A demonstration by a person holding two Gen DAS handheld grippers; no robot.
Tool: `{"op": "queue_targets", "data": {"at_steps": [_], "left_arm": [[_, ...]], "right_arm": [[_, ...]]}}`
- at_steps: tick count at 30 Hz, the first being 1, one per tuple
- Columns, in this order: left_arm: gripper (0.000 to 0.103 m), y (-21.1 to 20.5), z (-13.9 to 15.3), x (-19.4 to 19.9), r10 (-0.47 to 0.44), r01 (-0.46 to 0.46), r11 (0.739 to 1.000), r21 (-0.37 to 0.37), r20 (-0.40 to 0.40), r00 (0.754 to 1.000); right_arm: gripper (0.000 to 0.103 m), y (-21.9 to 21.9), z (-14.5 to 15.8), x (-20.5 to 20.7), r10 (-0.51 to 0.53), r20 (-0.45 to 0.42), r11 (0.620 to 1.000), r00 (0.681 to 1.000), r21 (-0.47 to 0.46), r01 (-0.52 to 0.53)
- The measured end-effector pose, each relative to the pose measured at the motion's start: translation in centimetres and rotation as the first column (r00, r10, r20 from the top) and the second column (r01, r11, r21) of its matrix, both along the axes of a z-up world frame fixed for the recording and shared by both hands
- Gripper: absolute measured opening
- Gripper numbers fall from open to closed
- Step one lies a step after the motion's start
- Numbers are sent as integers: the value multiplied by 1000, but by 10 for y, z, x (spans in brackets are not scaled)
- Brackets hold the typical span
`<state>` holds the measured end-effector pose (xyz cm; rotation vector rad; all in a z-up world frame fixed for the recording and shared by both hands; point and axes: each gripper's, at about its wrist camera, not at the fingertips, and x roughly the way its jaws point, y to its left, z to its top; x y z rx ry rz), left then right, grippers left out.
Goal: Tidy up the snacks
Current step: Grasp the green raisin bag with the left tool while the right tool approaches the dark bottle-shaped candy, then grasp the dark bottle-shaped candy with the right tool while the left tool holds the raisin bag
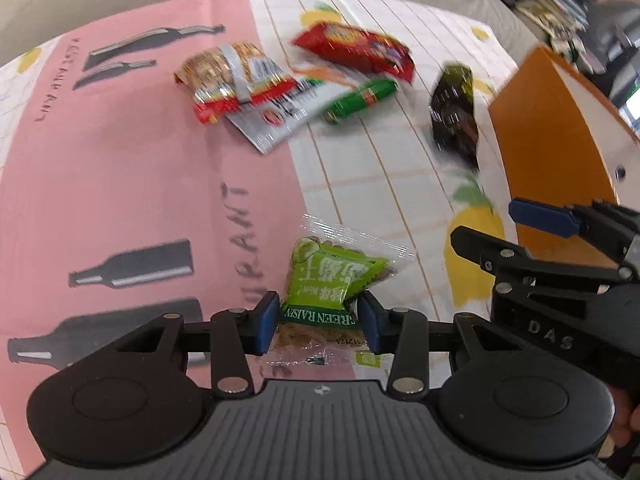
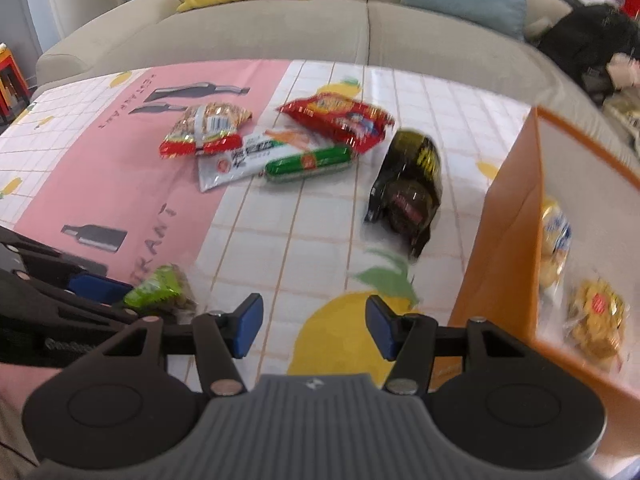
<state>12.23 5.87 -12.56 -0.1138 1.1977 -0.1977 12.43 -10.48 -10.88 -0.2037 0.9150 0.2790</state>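
Step in hand, as I read it: picking up the small green raisin packet w/ clear crimped ends [image 1: 332,280] for sorting into the orange open-topped box [image 1: 560,152]. Left hand-held gripper [image 1: 319,322] is pitched steeply down at the bench [image 1: 120,184], which wears a pink-and-white printed cloth. Its blue pads [image 1: 266,320] sit on either side of the packet's lower half and look to be pinching it; the film puckers at the right pad, so I call it clenched on the packet. Packet lies at 6 o'clock in the left wrist view, resting on the cloth right at the pink/white edge.

Right hand-held gripper [image 2: 315,326] is released, nothing between its pads, angled down over the yellow lemon print, w/ the box at its 3 o'clock. Box already holds a few yellowish wrapped snacks [image 2: 596,316].

Rest of the pile sits toward 12 o'clock: red crinkly bag [image 1: 356,50], green sausage-shaped stick [image 1: 362,100], nut packet w/ red trim [image 1: 228,76], white flat sachet [image 1: 276,116], dark glossy pouch [image 1: 454,112] at approx 2 o'clock.

Next move, prob.: lift the packet clear, carry it toward 3 o'clock over the box wall, then release. Needs a firm pinch, since the film is slippery and thin, and a path round the right hand-held gripper, which stands between packet and box.
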Motion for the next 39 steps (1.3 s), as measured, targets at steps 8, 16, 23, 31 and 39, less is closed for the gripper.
{"op": "queue_targets", "data": {"at_steps": [8,16,23,31,39], "left_arm": [[48,9,9,25,56,-56,998,-8,28,998],[48,15,2,35,79,-79,997,-17,13,997],[48,20,0,38,96,-96,994,-42,2,995],[48,19,2,37,99,-99,994,-46,3,995],[48,21,4,33,109,-109,993,-45,5,994]], "right_arm": [[62,19,-8,38,-34,158,979,987,-196,65],[63,23,-33,81,-55,166,949,985,-298,103],[72,19,-48,102,-97,131,935,987,-326,135],[51,17,-47,105,-162,87,954,983,-241,179],[44,20,-43,88,-105,74,970,992,-214,119]]}}
